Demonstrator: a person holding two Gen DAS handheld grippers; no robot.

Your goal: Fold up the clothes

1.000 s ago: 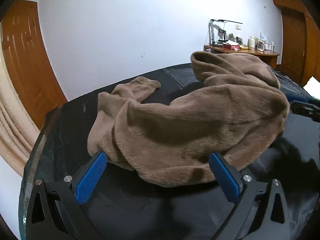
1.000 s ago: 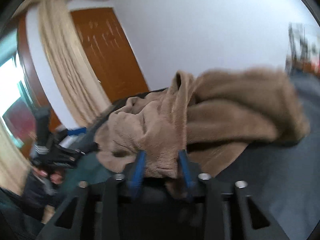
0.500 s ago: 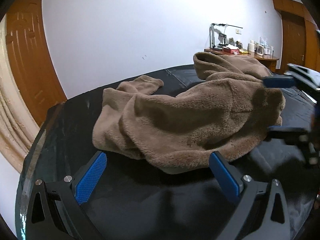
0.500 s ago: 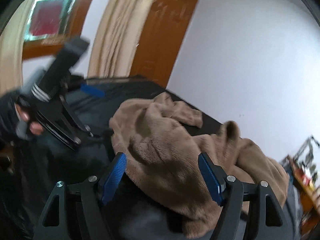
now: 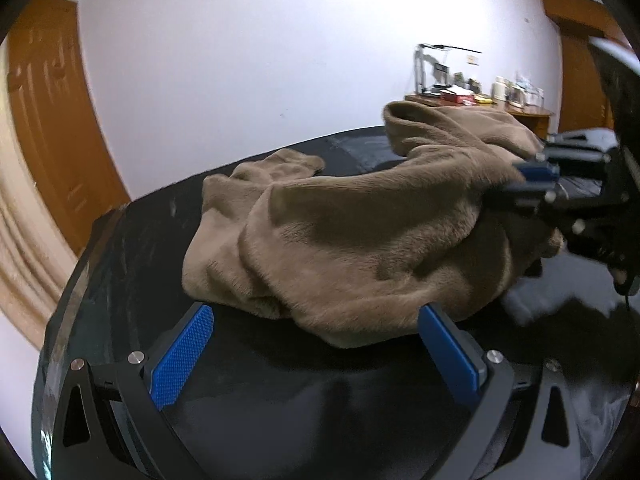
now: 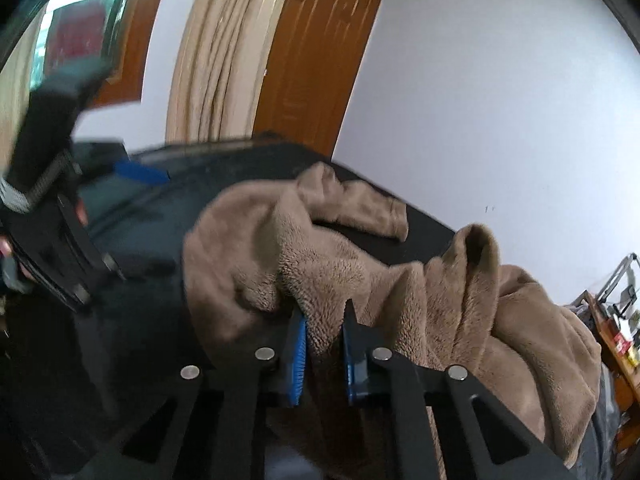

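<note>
Brown fleece (image 5: 360,236) heaped on black table (image 5: 280,400). Right gripper (image 6: 324,340) pinched shut on a fold at its near edge. Left gripper (image 5: 316,344) spread wide, empty, just short of the heap.

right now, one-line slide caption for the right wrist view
Right hand-held gripper shut on a fold of the crumpled brown fleece garment on the dark table.
</note>
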